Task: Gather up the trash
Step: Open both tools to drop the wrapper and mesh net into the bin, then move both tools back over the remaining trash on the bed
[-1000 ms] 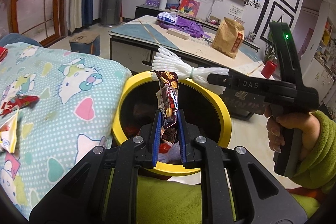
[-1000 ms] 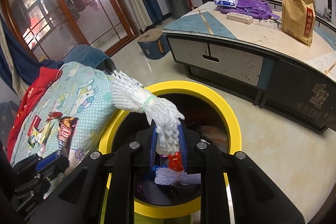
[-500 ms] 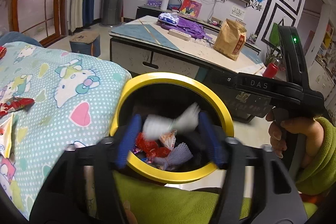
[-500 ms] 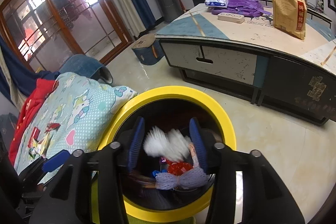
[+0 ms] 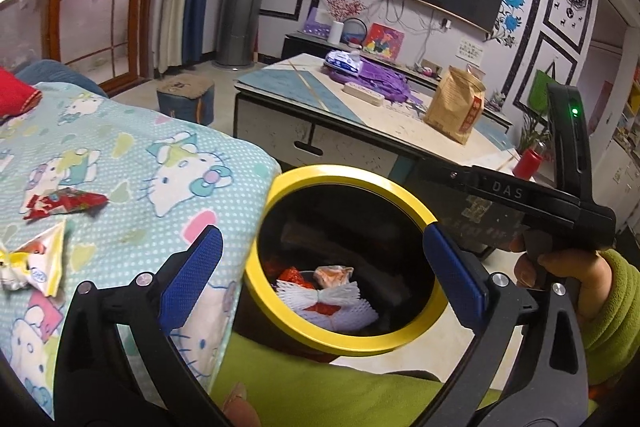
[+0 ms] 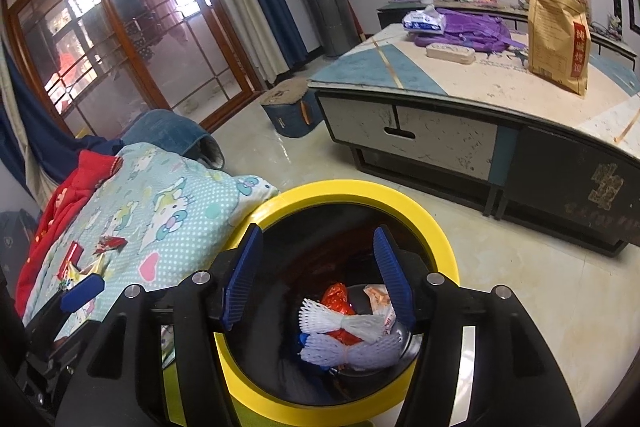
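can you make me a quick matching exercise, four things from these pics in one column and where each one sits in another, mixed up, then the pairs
Things:
1. white foam net
2. red wrapper
3. brown paper bag
4. left gripper

Places:
A. lying on the cartoon-print blanket
B. standing on the low table
C. inside the yellow-rimmed bin
D. open and empty over the bin

Pairs: 1-C, 2-A, 3-B, 4-D

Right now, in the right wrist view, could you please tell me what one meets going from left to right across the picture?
Red garment → cartoon-cat blanket → yellow-rimmed trash bin → dark cabinet end of the coffee table.
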The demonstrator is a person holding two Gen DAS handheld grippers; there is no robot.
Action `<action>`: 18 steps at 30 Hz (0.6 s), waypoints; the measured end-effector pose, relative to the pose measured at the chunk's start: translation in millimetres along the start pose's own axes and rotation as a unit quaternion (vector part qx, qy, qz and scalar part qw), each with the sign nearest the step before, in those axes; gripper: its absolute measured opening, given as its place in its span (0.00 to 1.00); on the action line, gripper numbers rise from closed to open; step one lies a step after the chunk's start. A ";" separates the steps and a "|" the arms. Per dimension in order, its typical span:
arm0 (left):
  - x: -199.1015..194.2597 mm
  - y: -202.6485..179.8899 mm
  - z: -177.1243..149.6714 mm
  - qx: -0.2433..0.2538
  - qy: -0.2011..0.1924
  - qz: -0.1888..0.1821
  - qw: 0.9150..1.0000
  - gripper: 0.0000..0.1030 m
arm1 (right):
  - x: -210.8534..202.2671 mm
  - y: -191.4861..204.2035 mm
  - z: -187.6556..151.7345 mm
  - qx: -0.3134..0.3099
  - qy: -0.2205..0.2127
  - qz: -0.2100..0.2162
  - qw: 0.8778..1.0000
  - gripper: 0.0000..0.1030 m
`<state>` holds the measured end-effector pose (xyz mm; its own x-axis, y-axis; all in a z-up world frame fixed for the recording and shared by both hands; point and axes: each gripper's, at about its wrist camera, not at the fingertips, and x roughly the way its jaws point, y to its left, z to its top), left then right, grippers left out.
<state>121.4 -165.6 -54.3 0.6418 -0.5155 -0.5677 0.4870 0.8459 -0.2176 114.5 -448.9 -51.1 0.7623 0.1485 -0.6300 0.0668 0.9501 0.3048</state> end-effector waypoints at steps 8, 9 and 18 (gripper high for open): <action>-16.8 10.9 3.8 -0.011 -0.026 0.021 0.999 0.89 | -12.2 20.9 1.9 -0.027 -0.028 0.022 0.999 0.62; -19.2 12.8 4.0 -0.012 -0.029 0.024 0.999 0.89 | -13.0 23.5 2.0 -0.030 -0.030 0.025 0.999 0.63; -39.1 32.3 5.3 -0.032 -0.055 0.059 0.996 0.89 | -17.1 55.6 -1.2 -0.064 -0.032 0.058 0.996 0.65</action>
<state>115.2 -118.9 -35.0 0.7545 -0.4213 -0.5033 0.3684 0.9064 -0.2065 104.4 -398.2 -24.2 0.7993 0.2450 -0.5487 -0.1029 0.9554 0.2767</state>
